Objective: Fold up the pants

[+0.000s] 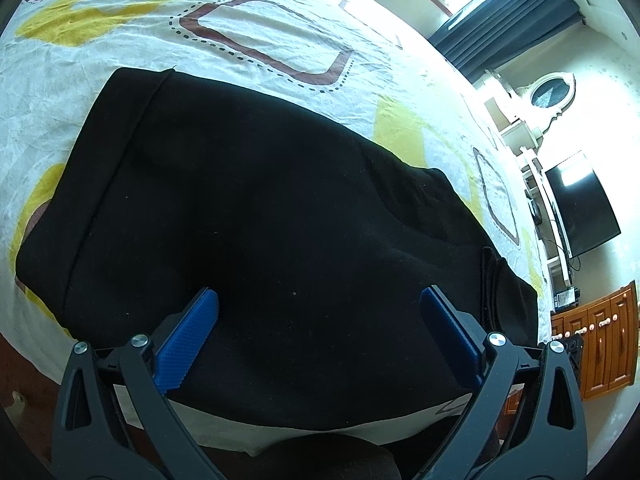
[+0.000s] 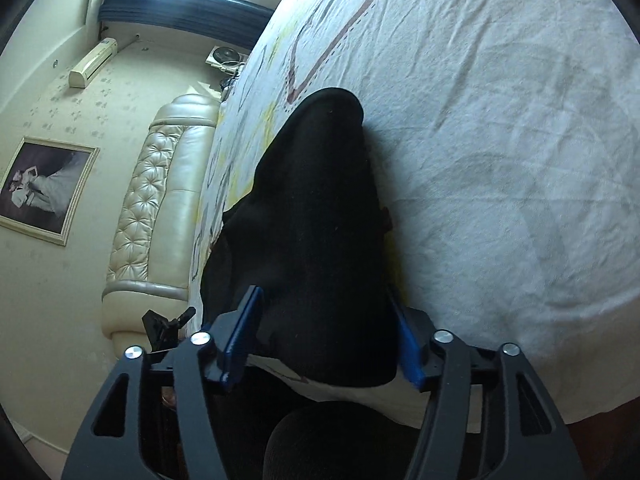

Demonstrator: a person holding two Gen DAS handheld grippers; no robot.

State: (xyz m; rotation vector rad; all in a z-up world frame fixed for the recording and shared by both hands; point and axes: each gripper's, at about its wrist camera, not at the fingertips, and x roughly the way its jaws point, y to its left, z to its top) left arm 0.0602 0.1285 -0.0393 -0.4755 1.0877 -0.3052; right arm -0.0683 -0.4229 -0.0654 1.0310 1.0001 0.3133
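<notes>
The black pants [image 1: 260,208] lie folded into a broad block on the patterned bed sheet [image 1: 280,28], near the bed's near edge, judged a convenient reach for the next fold. The left gripper [image 1: 318,300] hovers over the cloth, fingers [image 1: 192,332] spread wide, gripping nothing. The right gripper [image 2: 324,312] straddles the pants' raised end, fingers spread beside it; contact cannot be confirmed. No legible brand or writing.

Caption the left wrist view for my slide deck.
Open left gripper poised over folded black pants on a patterned bedsheet.
</notes>
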